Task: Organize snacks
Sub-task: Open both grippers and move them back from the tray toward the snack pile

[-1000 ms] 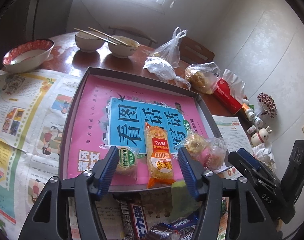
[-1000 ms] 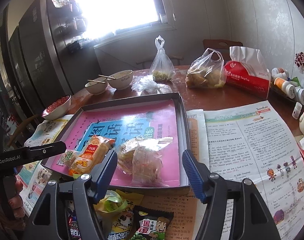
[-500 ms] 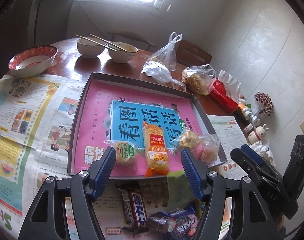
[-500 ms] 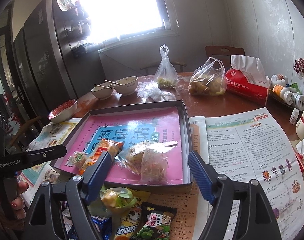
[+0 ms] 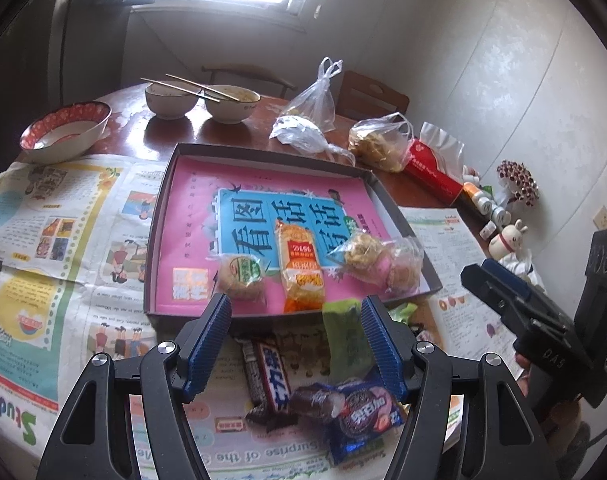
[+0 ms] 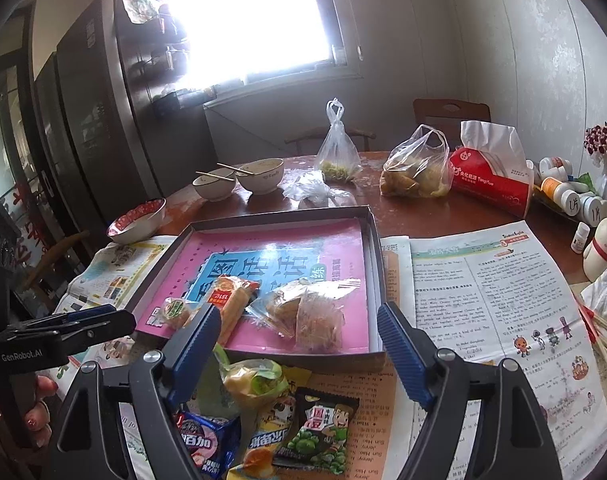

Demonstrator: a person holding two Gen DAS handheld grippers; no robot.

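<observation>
Both grippers are hovering with fingers spread wide, holding nothing.
Loose snacks are lying low in frame before the tray; the left gripper and right gripper are facing light, crinkly, slippery packets, best pinched mid-body.

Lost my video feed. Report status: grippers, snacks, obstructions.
Left hand-held gripper and right hand-held gripper open, empty, jaws just widened. Four snacks in tray; loose packets on newspaper in front of it. Nothing blocking.

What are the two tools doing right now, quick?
Left tool: open, holding nothing, jaws just widened.
Right tool: open, holding nothing, jaws just widened.
</observation>
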